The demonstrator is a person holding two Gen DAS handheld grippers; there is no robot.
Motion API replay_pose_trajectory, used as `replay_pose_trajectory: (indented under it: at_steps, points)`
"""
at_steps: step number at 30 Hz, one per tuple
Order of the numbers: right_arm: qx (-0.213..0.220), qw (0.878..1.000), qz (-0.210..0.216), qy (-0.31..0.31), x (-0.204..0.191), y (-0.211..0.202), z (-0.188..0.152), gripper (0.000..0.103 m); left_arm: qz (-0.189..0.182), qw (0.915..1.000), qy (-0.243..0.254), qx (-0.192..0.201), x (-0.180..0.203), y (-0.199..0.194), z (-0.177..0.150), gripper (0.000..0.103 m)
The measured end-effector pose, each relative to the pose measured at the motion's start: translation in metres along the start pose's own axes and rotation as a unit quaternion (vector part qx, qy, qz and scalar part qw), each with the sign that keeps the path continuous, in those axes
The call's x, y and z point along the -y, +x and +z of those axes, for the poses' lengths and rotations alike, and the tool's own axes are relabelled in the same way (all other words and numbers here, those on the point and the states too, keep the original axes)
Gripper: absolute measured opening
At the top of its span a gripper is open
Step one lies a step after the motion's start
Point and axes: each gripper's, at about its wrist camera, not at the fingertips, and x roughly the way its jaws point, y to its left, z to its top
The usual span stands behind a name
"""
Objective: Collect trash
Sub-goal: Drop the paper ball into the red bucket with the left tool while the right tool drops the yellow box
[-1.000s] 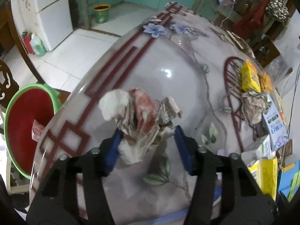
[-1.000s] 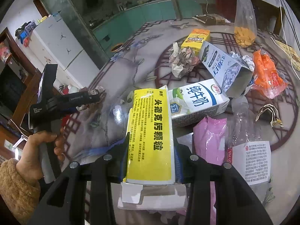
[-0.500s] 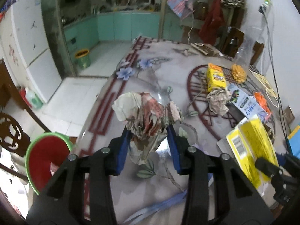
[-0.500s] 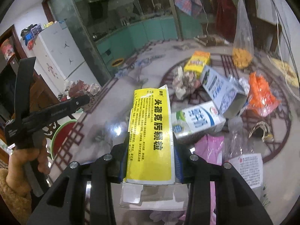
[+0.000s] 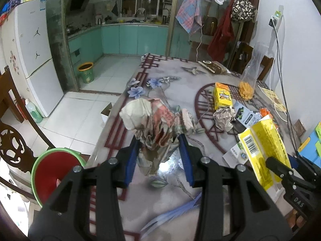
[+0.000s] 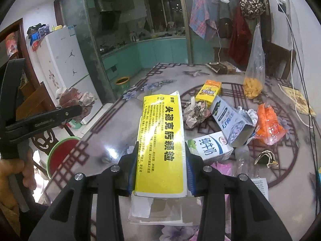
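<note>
My left gripper is shut on a crumpled wad of paper, held up above the patterned table. The same wad shows at the left gripper's tip in the right wrist view. My right gripper is shut on a flat yellow box with black print, lifted over the table; the yellow box also appears at the right of the left wrist view. A red basin with a green rim stands on the floor by the table's left edge.
More trash lies on the table: a small yellow carton, a crumpled paper ball, two milk cartons, an orange bag, a clear bag of snacks, pink wrapper. A carved chair stands left.
The left gripper closed on the paper wad and lifted it off the table. The right gripper rose a little with the yellow box. Both views now tilt up toward the kitchen.
</note>
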Motion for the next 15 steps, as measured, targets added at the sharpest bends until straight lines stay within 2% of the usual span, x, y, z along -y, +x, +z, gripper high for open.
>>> replay_pose_trajectory:
  at_steps: [15]
  points:
    - [0.003, 0.999, -0.001, 0.042, -0.005, -0.004, -0.01, 0.038, -0.009, 0.9997, -0.022, 0.009, -0.025, -0.018, -0.001, 0.039]
